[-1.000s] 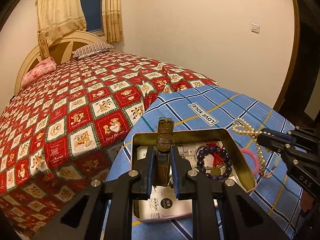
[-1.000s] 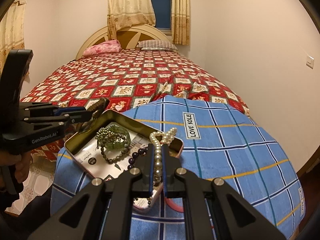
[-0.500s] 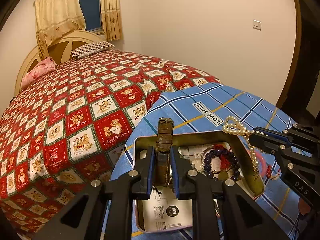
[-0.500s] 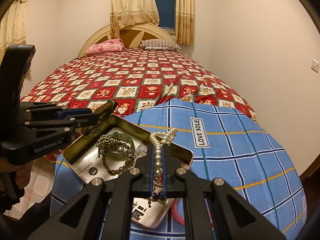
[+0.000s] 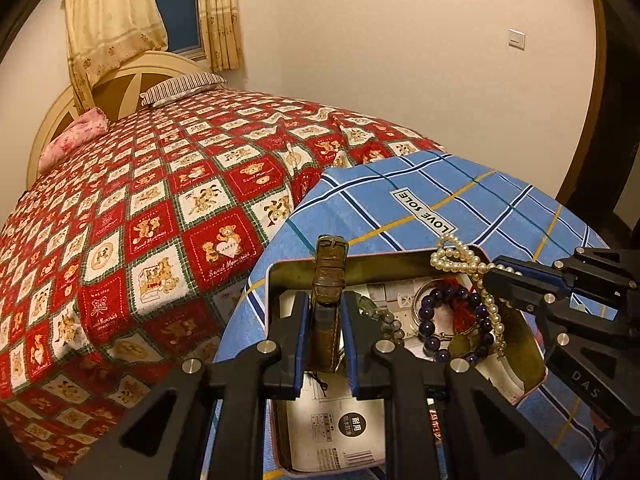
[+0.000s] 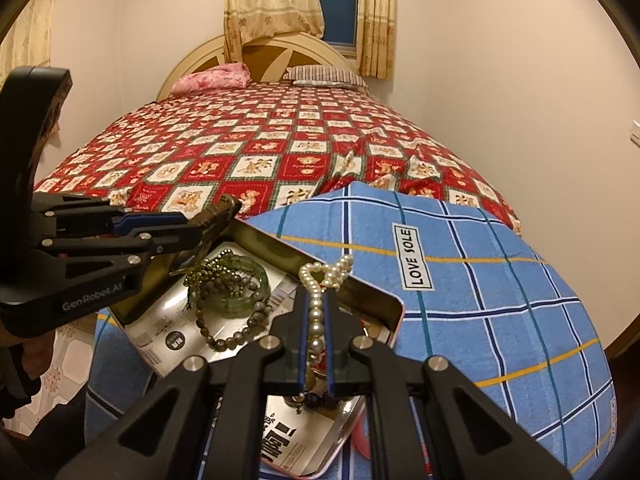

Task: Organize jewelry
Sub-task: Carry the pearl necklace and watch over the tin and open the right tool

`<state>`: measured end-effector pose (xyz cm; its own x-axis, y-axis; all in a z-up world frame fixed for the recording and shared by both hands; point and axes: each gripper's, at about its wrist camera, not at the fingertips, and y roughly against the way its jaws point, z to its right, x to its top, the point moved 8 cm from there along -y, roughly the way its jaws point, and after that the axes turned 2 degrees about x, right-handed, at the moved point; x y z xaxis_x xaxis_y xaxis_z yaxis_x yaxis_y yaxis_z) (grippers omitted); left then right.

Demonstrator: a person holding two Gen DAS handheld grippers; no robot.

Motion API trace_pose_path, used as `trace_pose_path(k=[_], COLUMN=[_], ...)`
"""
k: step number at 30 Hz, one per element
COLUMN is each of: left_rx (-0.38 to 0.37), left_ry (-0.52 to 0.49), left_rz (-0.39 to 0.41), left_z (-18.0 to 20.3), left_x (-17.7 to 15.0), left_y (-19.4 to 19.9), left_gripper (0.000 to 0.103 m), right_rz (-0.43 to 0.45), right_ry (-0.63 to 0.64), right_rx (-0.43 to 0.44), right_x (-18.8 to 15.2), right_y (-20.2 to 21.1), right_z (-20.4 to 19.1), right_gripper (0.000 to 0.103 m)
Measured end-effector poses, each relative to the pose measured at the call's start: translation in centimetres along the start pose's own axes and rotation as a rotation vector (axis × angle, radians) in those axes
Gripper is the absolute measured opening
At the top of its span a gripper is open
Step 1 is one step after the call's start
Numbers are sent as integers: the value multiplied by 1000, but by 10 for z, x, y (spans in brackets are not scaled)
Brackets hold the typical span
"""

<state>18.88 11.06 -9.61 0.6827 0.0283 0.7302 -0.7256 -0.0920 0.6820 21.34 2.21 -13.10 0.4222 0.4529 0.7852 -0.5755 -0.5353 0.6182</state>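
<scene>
in tin: green bangle (image 6: 236, 294) and purple bead bracelet (image 5: 452, 326) lie in my open gold metal tin (image 5: 400, 268).
left gripper (image 5: 325, 344): i clamp the brown leather watch strap (image 5: 328, 300) above the tin.
right gripper (image 6: 316, 344): i pinch the white pearl necklace (image 6: 320, 280) over its far-right rim.
left to do: i judge both need lowering and letting go.

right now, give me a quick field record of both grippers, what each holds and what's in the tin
left gripper: shut on brown leather strap, upright above the tin
right gripper: shut on pearl necklace, over the tin's rim
tin: open, on blue plaid cloth
in tin: purple bead bracelet, green bangle, grey bead strand
tin lining: printed paper
</scene>
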Motion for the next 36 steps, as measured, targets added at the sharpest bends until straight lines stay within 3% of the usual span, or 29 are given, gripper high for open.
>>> trace_pose_path(k=[36], left_rx=[-2], left_ry=[-8], left_rz=[-40], left_z=[2], left_x=[-10], left_y=[-15], left_gripper=[16], right_rz=[-74], right_ry=[15], right_rx=[5], right_x=[-22], right_y=[-24], right_z=[-4], right_gripper=[9])
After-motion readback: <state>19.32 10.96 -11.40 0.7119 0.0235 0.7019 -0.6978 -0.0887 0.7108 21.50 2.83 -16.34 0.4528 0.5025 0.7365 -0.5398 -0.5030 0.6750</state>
